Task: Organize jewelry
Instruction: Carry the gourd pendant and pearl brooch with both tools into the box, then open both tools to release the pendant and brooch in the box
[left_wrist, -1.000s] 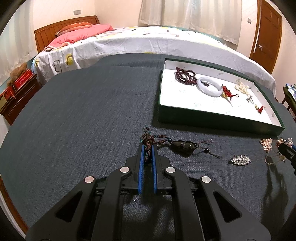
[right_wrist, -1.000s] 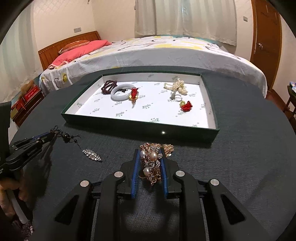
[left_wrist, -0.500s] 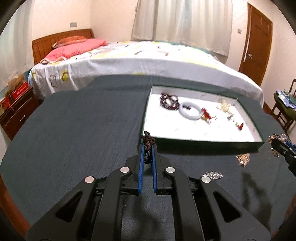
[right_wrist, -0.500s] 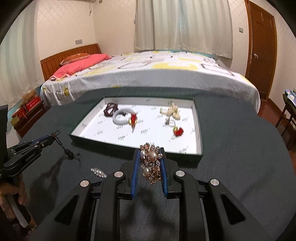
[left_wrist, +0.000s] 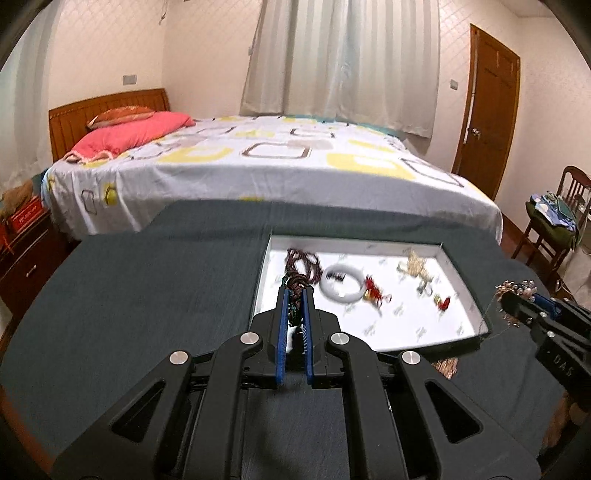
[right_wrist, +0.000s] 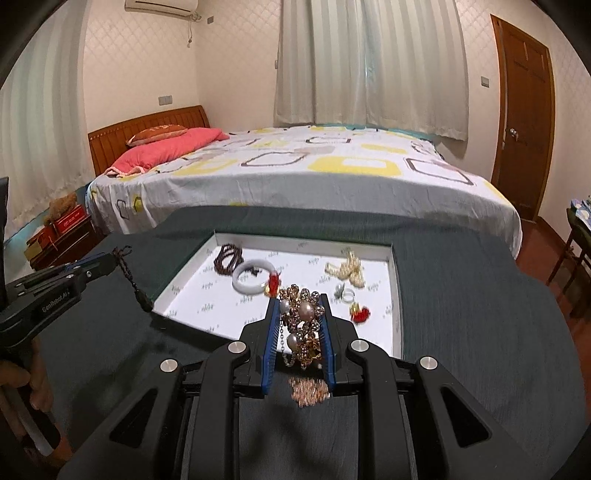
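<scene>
Brooch (right_wrist: 301, 325) light, snaggy, chain dangling: your right gripper (right_wrist: 298, 319) clamps it. Cord (left_wrist: 293, 284) limp, pinched in left gripper (left_wrist: 294, 295); carry gently over tray (right_wrist: 395, 295).

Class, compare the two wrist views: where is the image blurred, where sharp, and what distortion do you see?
Left wrist view: tray contents smeared by motion blur, left gripper sharp. Right wrist view: gold pearl brooch crisp in the right gripper, gold chain below blurred. Both: fisheye bowing, dark corners.

The left tool (left_wrist: 294, 291) pinches a braided cord (left_wrist: 294, 282) at its tips; just ahead and right lies the tray (left_wrist: 463, 280) holding a white bangle (left_wrist: 341, 285).
</scene>
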